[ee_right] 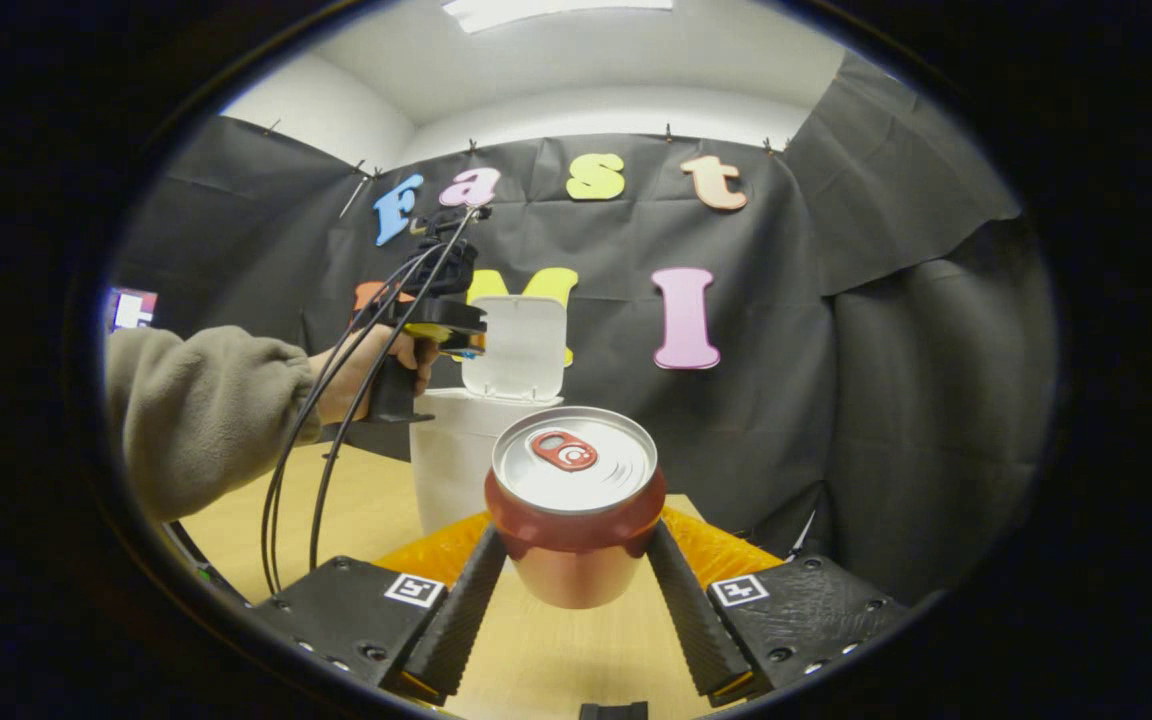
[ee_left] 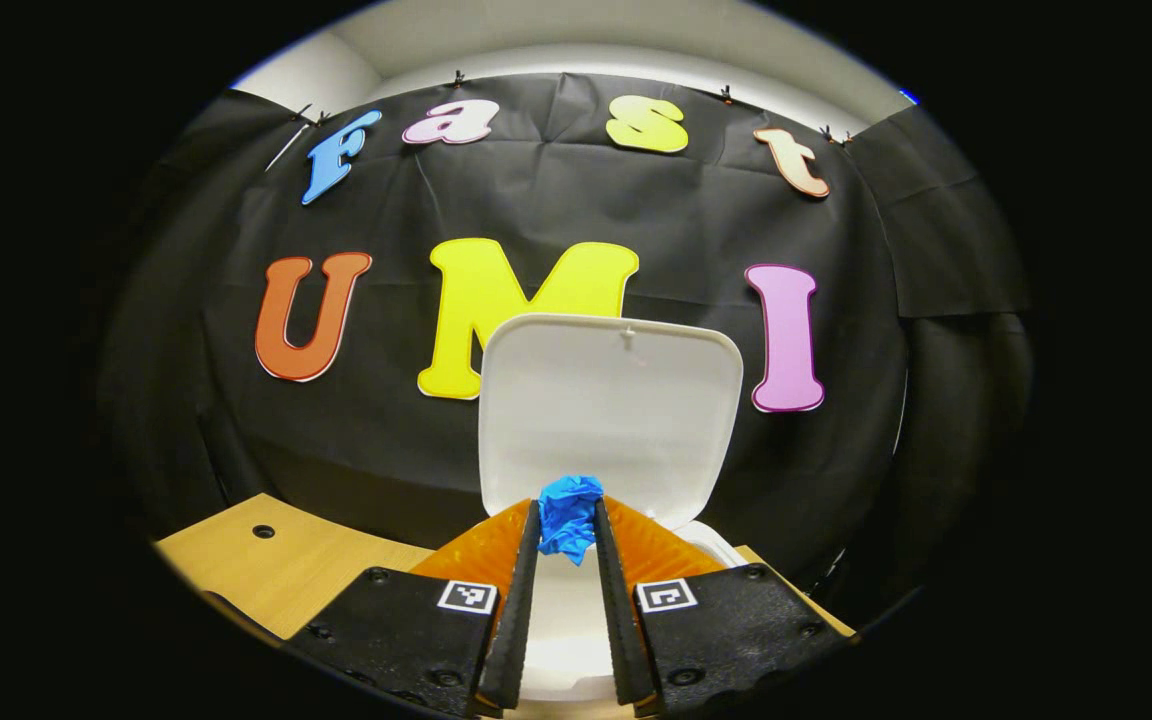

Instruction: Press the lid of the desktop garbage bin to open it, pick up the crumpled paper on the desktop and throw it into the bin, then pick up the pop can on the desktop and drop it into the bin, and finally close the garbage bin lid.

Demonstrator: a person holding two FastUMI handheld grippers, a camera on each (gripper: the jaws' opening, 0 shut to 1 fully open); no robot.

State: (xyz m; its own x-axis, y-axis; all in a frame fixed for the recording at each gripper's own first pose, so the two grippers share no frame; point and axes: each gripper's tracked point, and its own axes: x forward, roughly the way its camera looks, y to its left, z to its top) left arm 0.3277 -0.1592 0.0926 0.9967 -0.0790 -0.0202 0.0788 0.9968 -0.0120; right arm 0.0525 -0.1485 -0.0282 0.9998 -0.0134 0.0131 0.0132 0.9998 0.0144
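**A:** Where's this at? The bin has its lid up, so that's done.

**B:** Yep. Left gripper pinches the blue paper wad right over the opening, not dropped yet. Right gripper clamps the can above the desk. Both drops and closing remain.

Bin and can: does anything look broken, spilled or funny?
Nothing stands out. The bin stands upright with its lid open. The left gripper holds the crumpled blue paper above it. The right gripper holds the pop can upright, undented, nothing spilled on the table.
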